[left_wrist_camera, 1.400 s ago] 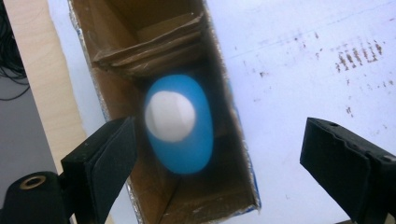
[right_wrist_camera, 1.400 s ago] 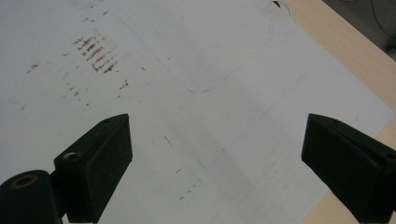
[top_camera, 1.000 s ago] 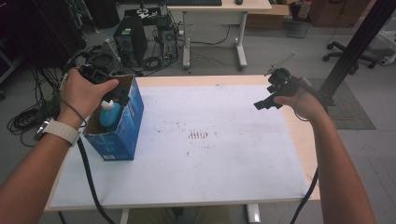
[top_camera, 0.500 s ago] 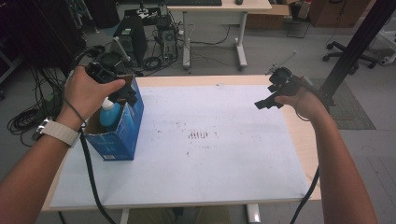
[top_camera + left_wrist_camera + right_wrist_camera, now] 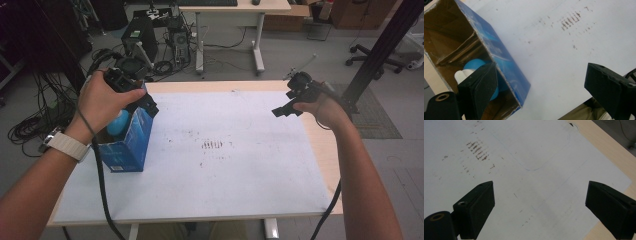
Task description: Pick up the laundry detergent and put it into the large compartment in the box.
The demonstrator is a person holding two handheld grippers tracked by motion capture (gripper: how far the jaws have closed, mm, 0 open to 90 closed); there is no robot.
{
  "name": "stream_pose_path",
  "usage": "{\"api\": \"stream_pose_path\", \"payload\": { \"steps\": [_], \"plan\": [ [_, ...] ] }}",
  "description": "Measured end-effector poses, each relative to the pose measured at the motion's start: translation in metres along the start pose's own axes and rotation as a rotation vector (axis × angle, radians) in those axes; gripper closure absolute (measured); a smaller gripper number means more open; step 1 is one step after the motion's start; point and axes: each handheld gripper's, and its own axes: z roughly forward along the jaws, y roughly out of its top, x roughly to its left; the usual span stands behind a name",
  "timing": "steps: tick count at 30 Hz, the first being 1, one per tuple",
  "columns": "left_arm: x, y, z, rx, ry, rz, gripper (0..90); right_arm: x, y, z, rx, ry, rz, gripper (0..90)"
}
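Observation:
An open blue cardboard box (image 5: 127, 150) stands near the left edge of the table. Inside it lies a light-blue rounded bottle (image 5: 119, 123) with a white cap. The left gripper view looks down into the box (image 5: 499, 53) and onto the bottle (image 5: 472, 65) against the brown inner flaps. My left gripper (image 5: 141, 99) hovers over the box's top right corner, open (image 5: 544, 87), with nothing between its jaws; one jaw is above the box mouth, the other out over the sheet. My right gripper (image 5: 289, 101) is held above the table's right side, open (image 5: 539, 205) and empty.
A white sheet (image 5: 225, 165) with a patch of brown marks (image 5: 213, 145) covers most of the wooden table (image 5: 327, 150). A faint blue pencil outline (image 5: 541, 162) is drawn on the sheet. Cables, computer gear and another desk stand on the floor beyond the far edge.
My left hand has drifted right and a little up, from the box's far left corner to its top right corner. The right hand has stayed where it was.

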Motion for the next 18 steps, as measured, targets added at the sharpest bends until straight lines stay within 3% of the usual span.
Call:
{"api": "stream_pose_path", "payload": {
  "steps": [7,18],
  "plan": [
    [-0.007,0.002,-0.002,-0.016,-0.035,0.028,11.7,0.000,-0.001,-0.001,0.001,-0.001,0.002,8.9],
    [-0.016,0.007,-0.002,-0.017,-0.047,0.082,11.7,0.001,0.000,0.000,0.000,0.002,-0.001,8.9]
  ]
}}
